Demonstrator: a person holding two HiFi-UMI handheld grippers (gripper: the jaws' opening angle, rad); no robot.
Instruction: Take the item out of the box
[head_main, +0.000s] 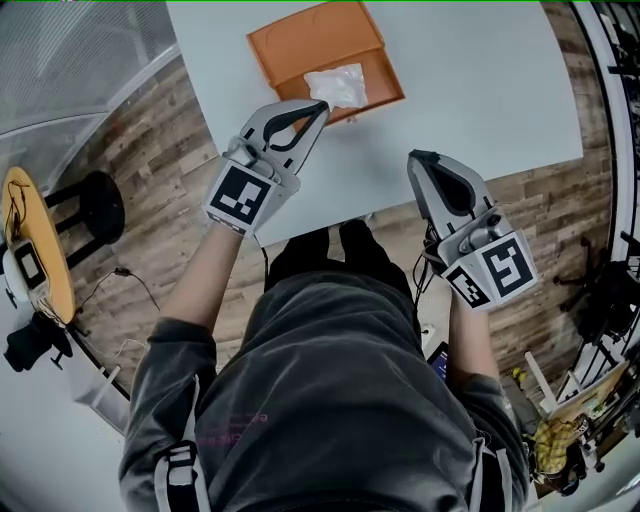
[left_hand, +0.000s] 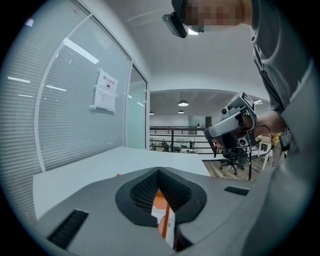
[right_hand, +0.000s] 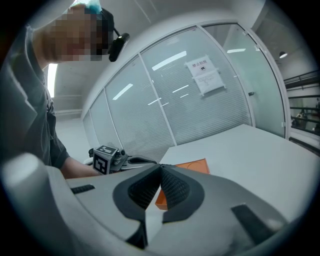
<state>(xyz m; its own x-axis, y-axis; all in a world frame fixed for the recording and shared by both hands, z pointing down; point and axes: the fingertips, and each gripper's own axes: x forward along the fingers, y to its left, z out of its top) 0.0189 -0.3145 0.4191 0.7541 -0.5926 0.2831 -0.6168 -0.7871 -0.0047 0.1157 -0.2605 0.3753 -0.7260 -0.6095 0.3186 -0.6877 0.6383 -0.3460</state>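
An open orange box (head_main: 325, 50) lies at the far middle of the white table (head_main: 480, 80). A white item in clear wrap (head_main: 337, 85) rests in its near half. My left gripper (head_main: 318, 108) is shut and empty, its tip just short of the box's near edge, beside the item. In the left gripper view, the orange box (left_hand: 161, 202) shows through the slit below the closed left gripper (left_hand: 159, 171). My right gripper (head_main: 418, 160) is shut too, holding nothing, over the table's near right part. The right gripper view has the closed right gripper (right_hand: 161, 166) facing the box (right_hand: 187, 167).
A black stool (head_main: 95, 205) and a round yellow table (head_main: 40, 250) with a device stand on the wooden floor at left. A glass wall with blinds (left_hand: 75, 115) runs along the left side. Cables and clutter (head_main: 590, 400) lie at the right.
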